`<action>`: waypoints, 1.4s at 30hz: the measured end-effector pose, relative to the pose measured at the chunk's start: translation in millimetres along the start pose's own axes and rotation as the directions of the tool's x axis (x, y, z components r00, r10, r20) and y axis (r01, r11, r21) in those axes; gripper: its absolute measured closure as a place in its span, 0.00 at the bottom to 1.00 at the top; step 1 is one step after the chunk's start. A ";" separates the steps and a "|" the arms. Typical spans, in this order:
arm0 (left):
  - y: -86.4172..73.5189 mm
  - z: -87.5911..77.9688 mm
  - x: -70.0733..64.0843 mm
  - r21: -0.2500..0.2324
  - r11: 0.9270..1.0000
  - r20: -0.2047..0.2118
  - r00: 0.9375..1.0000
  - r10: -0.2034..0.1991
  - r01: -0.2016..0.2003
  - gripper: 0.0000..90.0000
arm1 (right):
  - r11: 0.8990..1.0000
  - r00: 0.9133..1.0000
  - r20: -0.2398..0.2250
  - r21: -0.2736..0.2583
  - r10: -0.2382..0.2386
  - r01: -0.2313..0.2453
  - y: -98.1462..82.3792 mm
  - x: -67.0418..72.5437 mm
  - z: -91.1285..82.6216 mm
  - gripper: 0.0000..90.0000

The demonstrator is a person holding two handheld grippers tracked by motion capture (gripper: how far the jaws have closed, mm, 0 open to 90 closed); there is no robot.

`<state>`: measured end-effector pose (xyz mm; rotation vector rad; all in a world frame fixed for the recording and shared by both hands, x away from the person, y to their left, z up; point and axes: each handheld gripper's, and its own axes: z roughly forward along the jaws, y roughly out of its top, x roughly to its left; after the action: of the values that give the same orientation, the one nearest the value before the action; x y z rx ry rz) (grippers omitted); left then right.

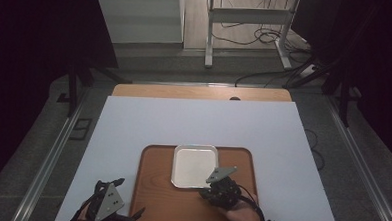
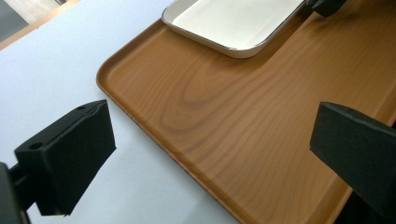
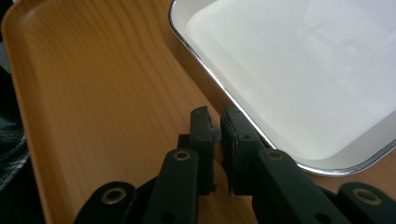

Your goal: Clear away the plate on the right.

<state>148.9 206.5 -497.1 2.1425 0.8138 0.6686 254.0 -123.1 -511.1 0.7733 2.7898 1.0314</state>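
two jaws nearly closed, empty | right hand-held gripper (image 3: 218, 122) | beside white dish (image 3: 299, 70) corner

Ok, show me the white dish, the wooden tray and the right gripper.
white dish (image 1: 194, 165), high view, on its flat bottom.
wooden tray (image 2: 243, 121), left gripper view, on bare wood in its middle.
right gripper (image 3: 218, 135), right gripper view, midway between the tips of its two fingers.

**Square dish on wooden tray**

We see a white square dish (image 1: 194, 165) with rounded corners and a shiny rim, empty, lying flat on the far middle of a brown wood-grain tray (image 1: 156, 199), which rests flat on the white-covered bench (image 1: 198, 123).
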 end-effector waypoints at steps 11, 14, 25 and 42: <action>0.3 -0.8 0.3 -0.008 1.000 0.003 1.000 -0.017 0.017 0.00 | 0.999 1.000 0.005 -0.039 0.008 -0.008 0.4 -0.2 -11.0 0.81; 0.6 -1.2 0.4 -0.010 1.000 0.005 1.000 -0.022 0.023 0.00 | 0.999 1.000 0.011 -0.052 0.013 -0.013 0.3 -1.5 -14.8 0.78; 1.8 -3.3 1.3 -0.009 0.999 0.011 0.999 -0.049 0.049 0.00 | 0.996 0.999 0.029 -0.084 0.032 -0.030 -0.8 -6.9 -23.5 0.68; 2.6 -4.8 1.7 -0.012 0.998 0.018 0.997 -0.069 0.069 0.01 | 0.988 0.995 0.069 -0.139 0.076 -0.066 -6.3 -23.3 -42.4 0.54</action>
<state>147.7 208.6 -491.9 2.0962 0.8681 0.6171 261.8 -163.4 -484.7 0.8803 2.6156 1.1653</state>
